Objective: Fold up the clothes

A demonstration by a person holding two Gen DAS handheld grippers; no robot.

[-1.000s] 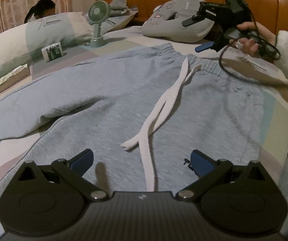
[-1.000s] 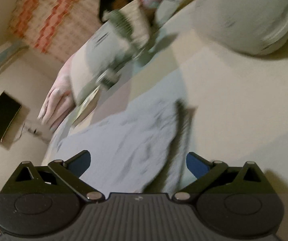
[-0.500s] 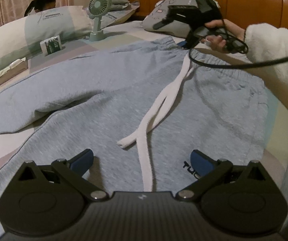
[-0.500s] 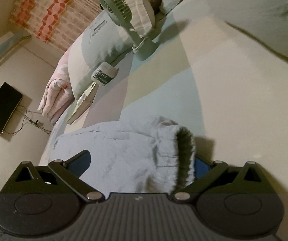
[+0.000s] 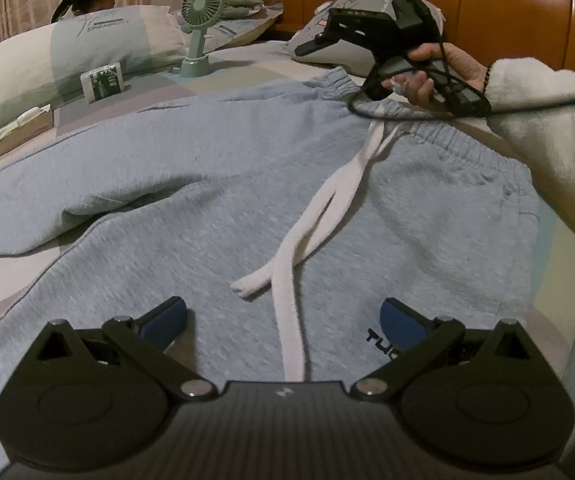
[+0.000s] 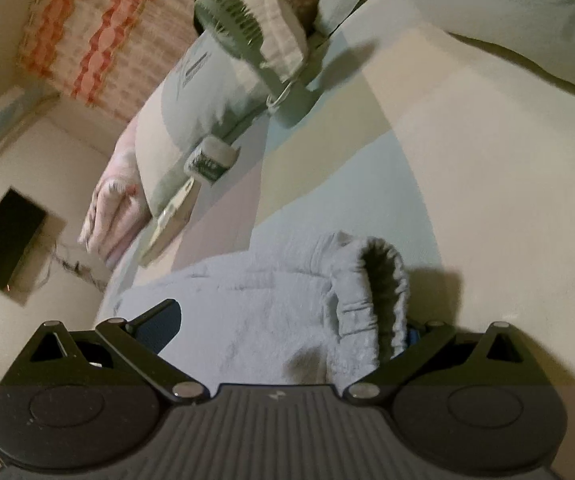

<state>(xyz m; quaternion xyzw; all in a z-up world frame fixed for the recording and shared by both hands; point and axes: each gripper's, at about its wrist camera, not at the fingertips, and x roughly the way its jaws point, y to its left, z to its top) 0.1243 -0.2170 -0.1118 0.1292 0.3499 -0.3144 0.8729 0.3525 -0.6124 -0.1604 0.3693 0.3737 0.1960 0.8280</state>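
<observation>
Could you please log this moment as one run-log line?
task: fold clothes | left gripper: open above sweatpants | right gripper: open around waistband corner | fold: not started

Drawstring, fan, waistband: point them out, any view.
drawstring point(image 5: 287, 320), left wrist view, on the long white strand
fan point(image 5: 202, 3), left wrist view, on the round green grille
waistband point(image 6: 383, 300), right wrist view, on the gathered elastic edge

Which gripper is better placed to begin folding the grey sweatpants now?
Probably the right gripper. Its open jaws already straddle the waistband corner of the sweatpants. The left gripper hangs open over flat fabric beside the drawstring, with no edge between its jaws.
</observation>
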